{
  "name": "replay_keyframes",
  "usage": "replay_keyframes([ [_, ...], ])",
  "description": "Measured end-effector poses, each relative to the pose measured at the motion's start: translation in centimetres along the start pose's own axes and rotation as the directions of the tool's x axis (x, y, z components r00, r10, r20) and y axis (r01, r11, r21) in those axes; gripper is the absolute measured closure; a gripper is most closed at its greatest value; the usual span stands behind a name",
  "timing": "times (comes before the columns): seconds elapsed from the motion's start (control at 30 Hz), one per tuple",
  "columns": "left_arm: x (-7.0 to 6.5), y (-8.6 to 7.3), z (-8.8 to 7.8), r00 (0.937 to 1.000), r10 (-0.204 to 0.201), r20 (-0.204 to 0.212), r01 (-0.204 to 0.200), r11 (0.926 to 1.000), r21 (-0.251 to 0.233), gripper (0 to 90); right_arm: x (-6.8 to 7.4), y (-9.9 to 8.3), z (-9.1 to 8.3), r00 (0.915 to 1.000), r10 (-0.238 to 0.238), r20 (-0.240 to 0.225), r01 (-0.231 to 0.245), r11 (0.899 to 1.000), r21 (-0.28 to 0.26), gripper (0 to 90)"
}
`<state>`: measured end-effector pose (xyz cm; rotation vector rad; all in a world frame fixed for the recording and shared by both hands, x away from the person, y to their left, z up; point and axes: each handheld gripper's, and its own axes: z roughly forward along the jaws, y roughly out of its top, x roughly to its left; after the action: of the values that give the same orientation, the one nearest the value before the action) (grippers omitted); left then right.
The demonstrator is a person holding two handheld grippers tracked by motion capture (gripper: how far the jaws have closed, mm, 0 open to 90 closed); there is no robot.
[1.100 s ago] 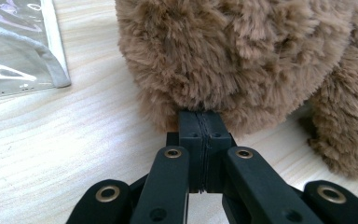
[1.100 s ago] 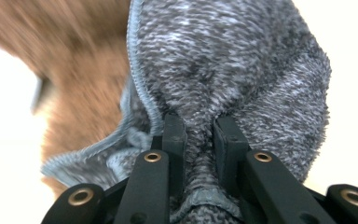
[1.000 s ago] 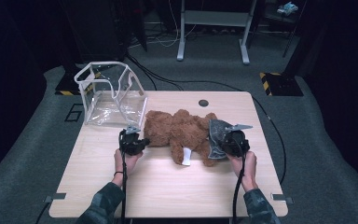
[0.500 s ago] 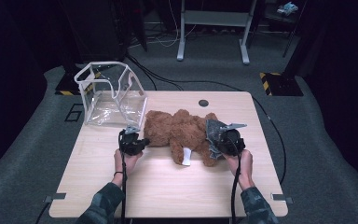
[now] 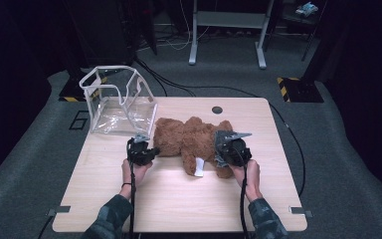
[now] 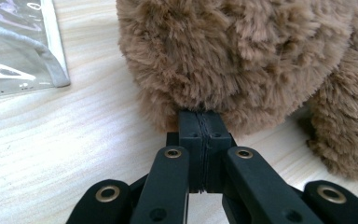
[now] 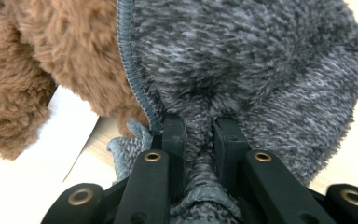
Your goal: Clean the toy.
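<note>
You stood at a pale wooden table (image 5: 179,199) with one gripper in each hand, working on one brown teddy bear (image 5: 189,139) that lay stretched across the middle of the tabletop, a white label (image 5: 198,166) sticking out from its near edge. Your left gripper (image 5: 151,150) sat at the bear's left end; in the left gripper view its jaws were clenched fully together, pads meeting with no gap, their tips pressed into the bear's fur (image 6: 242,60) — whether any fur was actually pinched there I cannot tell, so it looked more like a steadying hold that kept the toy from sliding. Your right gripper (image 5: 218,148) was at the bear's right end, where a grey knitted garment (image 7: 261,60) with a stitched edge covered the toy; in the right gripper view its jaws were closed on a bunched fold of that grey knit, grasping the fabric rather than the bear. That pairing read as one hand anchoring while the other pulled or adjusted the clothing. One clear plastic bag (image 5: 122,102) with white trim stood open at the far left corner of the table, just beside the bear's left end, probably placed there to be within reach. Counted: two grippers, one bear, one garment, one bag. Dark carpet (image 5: 328,149) surrounded the table, with a metal stand (image 5: 226,30) beyond it.
</note>
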<state>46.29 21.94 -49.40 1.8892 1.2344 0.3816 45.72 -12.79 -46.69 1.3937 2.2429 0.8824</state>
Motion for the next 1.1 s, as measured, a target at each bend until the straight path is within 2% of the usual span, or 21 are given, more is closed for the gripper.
replay_keyframes([
  [0.07, 0.0, 0.0, 0.0, 0.9999, -0.016, 0.003, 0.016, 0.9999, -0.003, 89.2, 0.0, -0.1, 0.1, 0.9999, -0.007, 0.007, 0.007, 1.0, 0.001, 77.6],
  [0.17, 0.0, -0.1, 0.0, 0.9998, -0.017, 0.003, 0.017, 0.9998, -0.01, 89.2, 0.2, 0.1, 0.0, 0.9993, -0.026, 0.029, 0.025, 1.0, 0.015, 77.6],
  [0.37, -0.1, -0.1, -0.1, 0.9998, -0.021, 0.001, 0.021, 0.9998, -0.005, 89.2, 0.2, 0.2, 0.1, 0.9991, -0.021, 0.036, 0.02, 1.0, 0.024, 77.6],
  [0.53, -0.2, 0.1, -0.1, 0.9999, -0.011, -0.007, 0.011, 0.9999, 0.003, 89.2, -0.1, 0.1, 0.0, 0.9999, -0.001, 0.013, 0.001, 1.0, 0.003, 77.8],
  [0.63, -0.2, 0.1, -0.1, 0.9999, -0.012, -0.01, 0.012, 0.9999, 0.006, 89.2, 0.0, 0.6, -1.4, 1.0, 0.003, -0.004, -0.003, 0.999, -0.049, 78.0],
  [0.7, -0.2, 0.2, -0.1, 0.9998, -0.011, -0.015, 0.011, 0.9999, 0.005, 89.2, 0.5, 1.3, -2.3, 1.0, -0.007, -0.004, 0.007, 0.997, -0.078, 77.9],
  [0.77, -0.2, 0.2, 0.0, 0.9999, -0.01, -0.013, 0.01, 0.9999, 0.004, 89.2, 0.9, 1.7, -2.3, 0.9997, -0.025, 0.0, 0.025, 0.997, -0.074, 77.9],
  [0.83, -0.2, 0.2, 0.0, 0.9998, -0.012, -0.013, 0.012, 0.9999, 0.003, 89.2, 0.8, 1.5, -1.3, 0.999, -0.041, 0.017, 0.042, 0.998, -0.046, 78.0],
  [0.9, -0.2, 0.2, -0.1, 0.9998, -0.014, -0.011, 0.014, 0.9999, 0.004, 89.2, 0.3, 0.8, -0.1, 0.999, -0.033, 0.031, 0.034, 0.999, -0.013, 78.0],
  [0.97, -0.2, 0.2, -0.1, 0.9999, -0.014, -0.005, 0.014, 0.9999, 0.004, 89.2, -0.6, 0.0, 0.5, 0.9996, 0.005, 0.027, -0.005, 1.0, -0.014, 78.1],
  [1.03, -0.3, 0.2, -0.1, 1.0, -0.007, -0.002, 0.007, 1.0, 0.001, 89.2, -1.2, -0.2, 0.3, 0.9988, 0.033, 0.035, -0.033, 0.999, -0.01, 78.0],
  [1.1, -0.3, 0.2, -0.2, 1.0, -0.007, -0.003, 0.007, 1.0, -0.001, 89.2, -1.3, 0.2, -0.2, 0.9986, 0.031, 0.042, -0.03, 0.999, -0.01, 77.9],
])
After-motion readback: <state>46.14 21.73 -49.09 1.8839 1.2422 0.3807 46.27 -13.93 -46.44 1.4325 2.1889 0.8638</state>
